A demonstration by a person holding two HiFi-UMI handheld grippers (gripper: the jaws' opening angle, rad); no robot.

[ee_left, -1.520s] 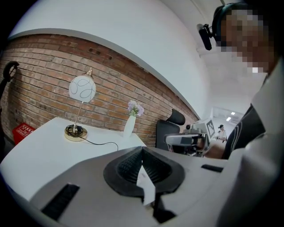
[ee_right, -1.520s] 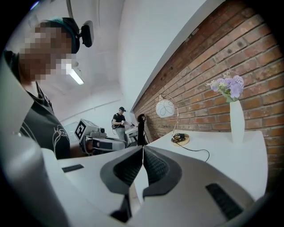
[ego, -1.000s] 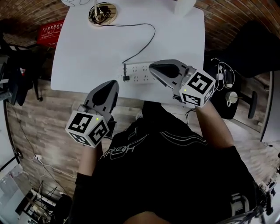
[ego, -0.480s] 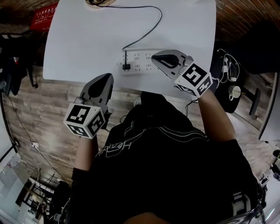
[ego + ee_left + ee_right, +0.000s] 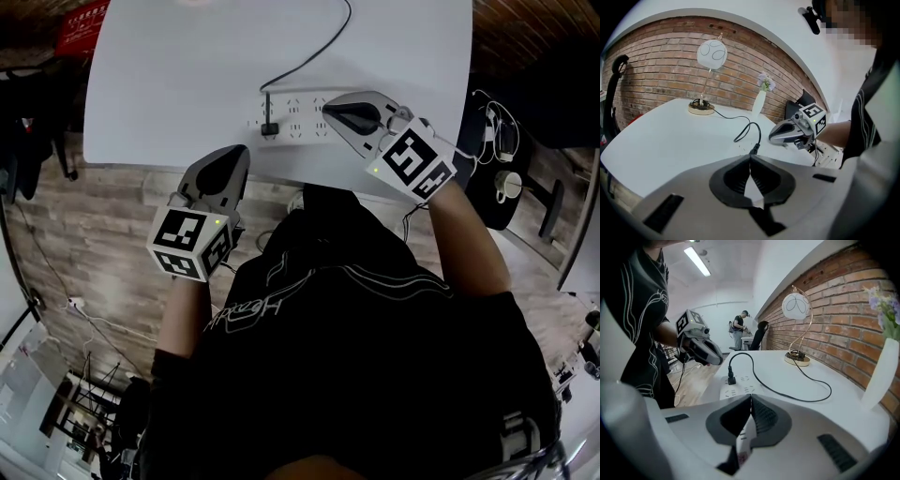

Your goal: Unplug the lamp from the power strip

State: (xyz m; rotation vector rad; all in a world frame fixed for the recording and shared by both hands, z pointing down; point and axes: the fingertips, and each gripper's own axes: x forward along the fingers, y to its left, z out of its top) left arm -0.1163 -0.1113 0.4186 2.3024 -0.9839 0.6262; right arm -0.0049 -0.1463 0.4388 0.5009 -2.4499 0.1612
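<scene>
- Left gripper (image 5: pixel 240 152): shown at centre left of the head view, over the near edge of the white table (image 5: pixel 169 84). In its own view the jaws are seen pressed together with nothing between them (image 5: pixel 751 157).
- Right gripper (image 5: pixel 327 107): placed at upper centre of the head view, above the right part of the power strip (image 5: pixel 292 119); contact with the strip cannot be judged. In its own view the jaw tips are closed on each other and no object is gripped (image 5: pixel 751 397).
- Power strip: laid flat on the table near its front edge, seen at lower centre left of the right gripper view (image 5: pixel 740 389).
- Plug (image 5: pixel 270 127): a black plug seated in a socket near the strip's left end, between the two grippers in the head view.
- Cord (image 5: pixel 787 391): a black cord is led from the plug in a loop across the table to the lamp's base.
- Lamp (image 5: pixel 711 54): a white globe on a thin curved stem, stood at the far side of the table before the brick wall (image 5: pixel 656 61).
- Vase (image 5: pixel 759 104): a white vase with pale flowers, stood to the right of the lamp in the left gripper view.
</scene>
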